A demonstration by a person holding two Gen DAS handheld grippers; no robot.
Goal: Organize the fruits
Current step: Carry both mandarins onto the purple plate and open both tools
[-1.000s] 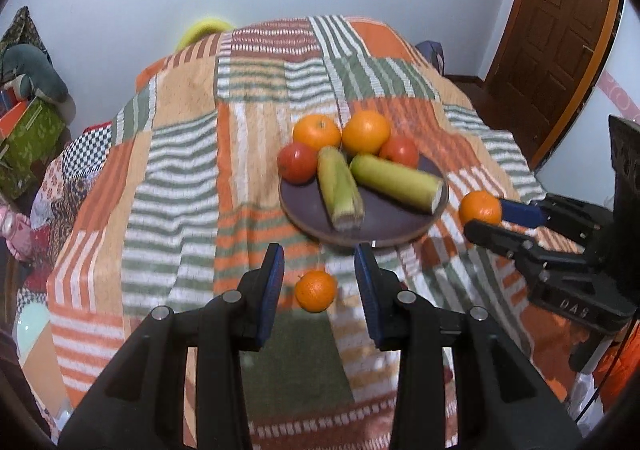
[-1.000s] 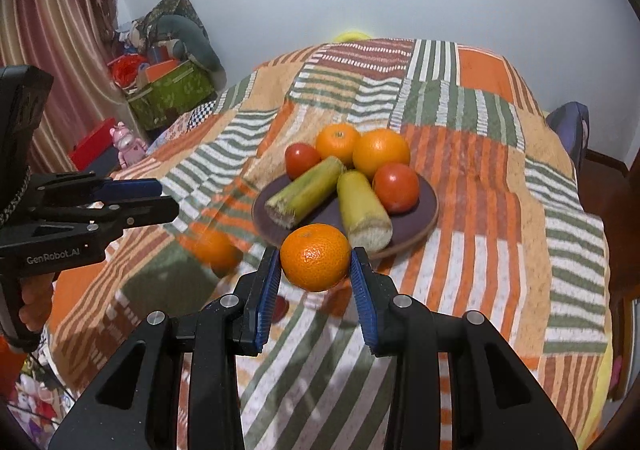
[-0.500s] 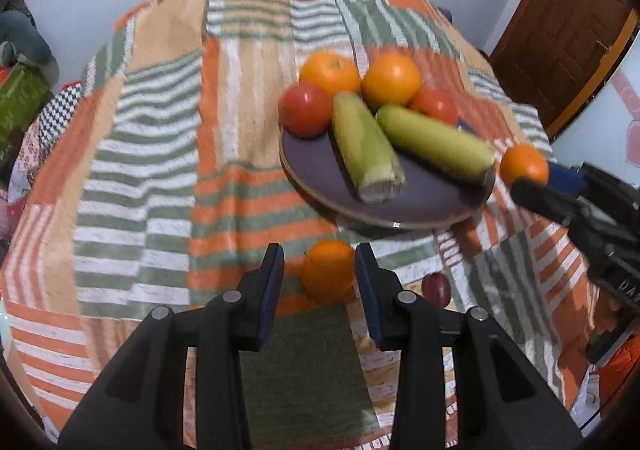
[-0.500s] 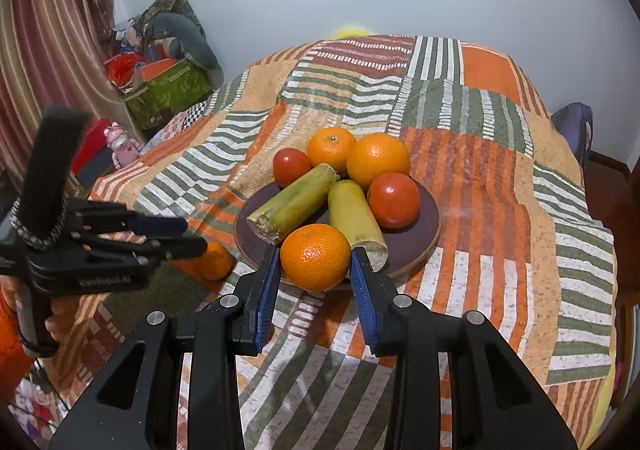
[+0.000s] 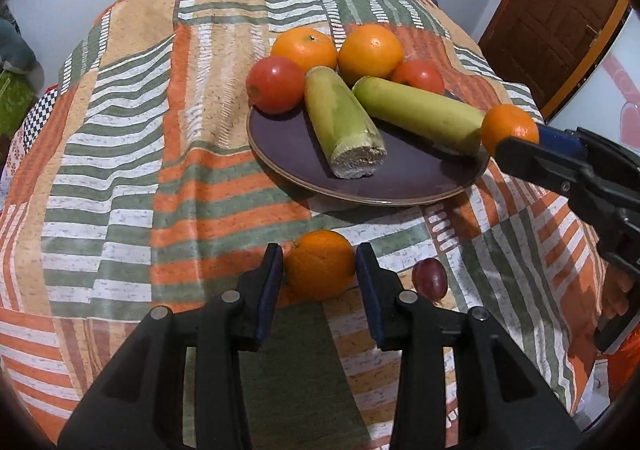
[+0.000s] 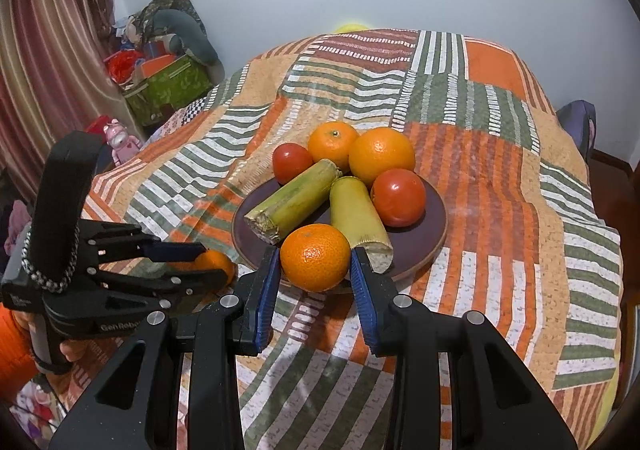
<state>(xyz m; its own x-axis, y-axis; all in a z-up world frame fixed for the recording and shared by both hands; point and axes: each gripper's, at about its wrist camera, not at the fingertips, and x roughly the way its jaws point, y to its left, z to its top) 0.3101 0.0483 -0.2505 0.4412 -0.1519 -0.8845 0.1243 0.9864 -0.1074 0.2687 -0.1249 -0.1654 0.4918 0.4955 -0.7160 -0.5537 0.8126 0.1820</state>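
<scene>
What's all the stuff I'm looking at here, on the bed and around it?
plate: 1, dark purple, on the quilt
oranges on the plate: 2, orange, far side
tomatoes: 2, red, on the plate
sugarcane pieces: 2, green, across the plate
loose orange: 1, on the quilt, between the left fingers
held orange: 1, gripped at the plate's near edge
grape: 1, dark red, on the quilt
quilt: 1, striped patchwork
left gripper: black, blue pads
right gripper: same

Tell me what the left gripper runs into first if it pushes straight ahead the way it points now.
The loose orange on the cloth: it already sits between the open fingers of the left gripper, so the gripper's throat would likely meet it first. Beyond it lies the near rim of the dark plate, though depth is hard to judge.
</scene>
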